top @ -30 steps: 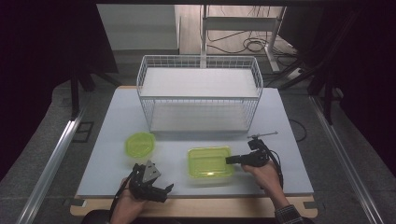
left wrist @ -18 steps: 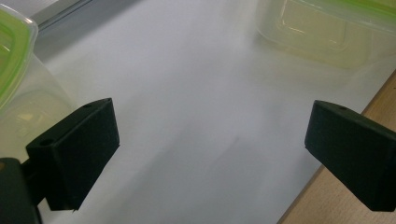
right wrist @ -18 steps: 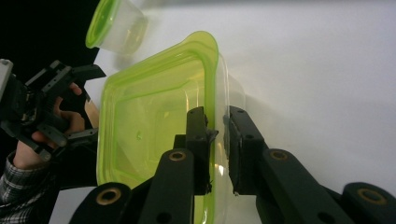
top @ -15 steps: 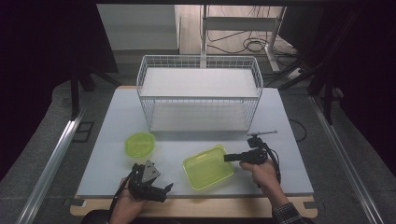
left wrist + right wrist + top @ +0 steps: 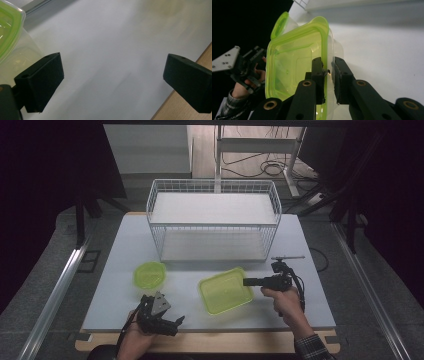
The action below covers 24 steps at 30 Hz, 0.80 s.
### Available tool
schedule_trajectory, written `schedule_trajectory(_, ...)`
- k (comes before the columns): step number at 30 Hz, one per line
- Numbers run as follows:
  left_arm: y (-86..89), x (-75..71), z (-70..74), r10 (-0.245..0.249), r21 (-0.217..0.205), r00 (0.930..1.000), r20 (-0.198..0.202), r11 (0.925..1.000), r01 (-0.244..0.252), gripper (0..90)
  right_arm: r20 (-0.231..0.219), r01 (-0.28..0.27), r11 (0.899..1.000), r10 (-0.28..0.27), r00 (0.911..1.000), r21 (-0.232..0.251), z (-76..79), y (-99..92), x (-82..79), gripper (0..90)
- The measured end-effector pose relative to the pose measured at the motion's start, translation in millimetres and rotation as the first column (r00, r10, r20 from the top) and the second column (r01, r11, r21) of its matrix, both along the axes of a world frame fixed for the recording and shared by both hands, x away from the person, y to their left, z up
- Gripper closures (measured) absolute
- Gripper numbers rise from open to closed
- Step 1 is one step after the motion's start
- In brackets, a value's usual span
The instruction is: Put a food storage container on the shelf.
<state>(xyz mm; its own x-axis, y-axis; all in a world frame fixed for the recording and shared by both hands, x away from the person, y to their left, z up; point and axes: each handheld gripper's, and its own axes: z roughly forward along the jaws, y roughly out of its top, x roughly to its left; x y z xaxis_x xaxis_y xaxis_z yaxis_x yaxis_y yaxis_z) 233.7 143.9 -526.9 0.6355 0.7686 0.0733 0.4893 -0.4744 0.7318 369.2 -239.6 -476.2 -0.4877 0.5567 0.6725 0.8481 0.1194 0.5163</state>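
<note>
Since a second ago the square green-lidded container (image 5: 225, 290) has swung out of line with the tabletop edge and now sits skewed, its right corner drawn toward the right gripper (image 5: 248, 281); the left gripper (image 5: 176, 321) has stayed where it was at the near edge.

In the high view the container lies on the white tabletop (image 5: 115, 250) near the middle, a little right of centre, in front of the white wire basket (image 5: 214, 222). The right gripper reaches in from the right, held in the person's right hand (image 5: 282, 301), and its fingers (image 5: 342, 75) close on the container's right rim. The right gripper view shows this pinch clearly: one finger lies on the lime-green lid, the other against the clear plastic wall, with the rim caught between them. The container looks tilted there, though whether it is lifted off the tabletop I cannot tell.

A round green lid or dish (image 5: 149, 274) lies flat on the tabletop to the left, well apart from the container and nearer the basket's left corner.

The left gripper rests at the near left edge in the person's left hand (image 5: 134, 341). In the left gripper view its fingers (image 5: 41, 82) are spread wide with bare tabletop between them, and the container's corner shows at upper left.
</note>
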Motion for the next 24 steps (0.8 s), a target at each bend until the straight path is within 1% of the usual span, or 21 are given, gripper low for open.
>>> schedule_trajectory(1,0.0,0.1,-0.2,0.000,0.001,1.0000,-0.002,1.0000,0.000,2.7,0.006,0.005,1.000,-0.005,1.0000,0.010,4.8,-0.7,1.0,79.9)
schedule_trajectory(2,0.1,0.2,-0.3,0.000,0.002,1.0000,-0.003,1.0000,0.000,2.7,0.006,0.005,1.000,-0.005,1.0000,0.010,4.8,-0.7,1.0,79.9)
schedule_trajectory(3,0.1,0.3,-0.4,0.001,0.004,1.0000,-0.004,1.0000,-0.001,2.7,0.007,0.010,1.000,-0.010,0.9999,0.019,9.0,-1.3,1.8,80.0)
schedule_trajectory(5,0.1,0.3,-0.4,0.001,0.003,1.0000,-0.003,1.0000,-0.001,2.7,0.008,0.009,1.000,-0.010,0.9999,0.020,10.4,-1.6,2.3,79.9)
schedule_trajectory(6,0.1,0.2,-0.4,0.001,0.003,1.0000,-0.004,1.0000,-0.001,2.7,0.004,0.008,1.000,-0.009,1.0000,0.029,13.4,-2.6,3.7,80.0)
schedule_trajectory(11,-0.1,0.6,-0.9,-0.002,0.004,1.0000,-0.007,1.0000,0.002,2.8,0.009,0.022,0.999,-0.022,0.9997,0.033,20.6,-6.2,6.0,80.0)
schedule_trajectory(13,-0.3,0.6,-1.0,-0.002,0.005,1.0000,-0.007,1.0000,0.002,2.8,0.006,0.027,0.999,-0.027,0.9996,0.043,23.7,-7.7,6.9,80.0)
schedule_trajectory(15,-0.4,0.7,-1.2,-0.004,0.010,1.0000,-0.008,0.9999,0.004,2.8,0.010,0.027,0.999,-0.027,0.9996,0.047,24.9,-8.3,7.5,80.0)
schedule_trajectory(16,-0.5,0.8,-1.2,-0.004,0.010,1.0000,-0.009,0.9999,0.004,2.8,0.014,0.031,0.998,-0.032,0.9994,0.050,28.4,-8.8,8.3,80.0)
schedule_trajectory(20,-0.4,0.9,-1.3,-0.004,0.009,0.9999,-0.009,1.0000,0.004,2.9,0.021,0.035,0.998,-0.036,0.9991,0.056,33.4,-9.0,9.8,80.1)
schedule_trajectory(22,-0.3,0.9,-1.3,-0.003,0.007,1.0000,-0.009,1.0000,0.003,2.9,0.027,0.041,0.997,-0.043,0.9987,0.061,39.8,-8.7,11.6,80.1)
schedule_trajectory(24,-0.2,0.9,-1.3,-0.002,0.007,1.0000,-0.009,1.0000,0.003,2.9,0.030,0.040,0.997,-0.042,0.9987,0.061,41.4,-8.7,12.2,80.1)
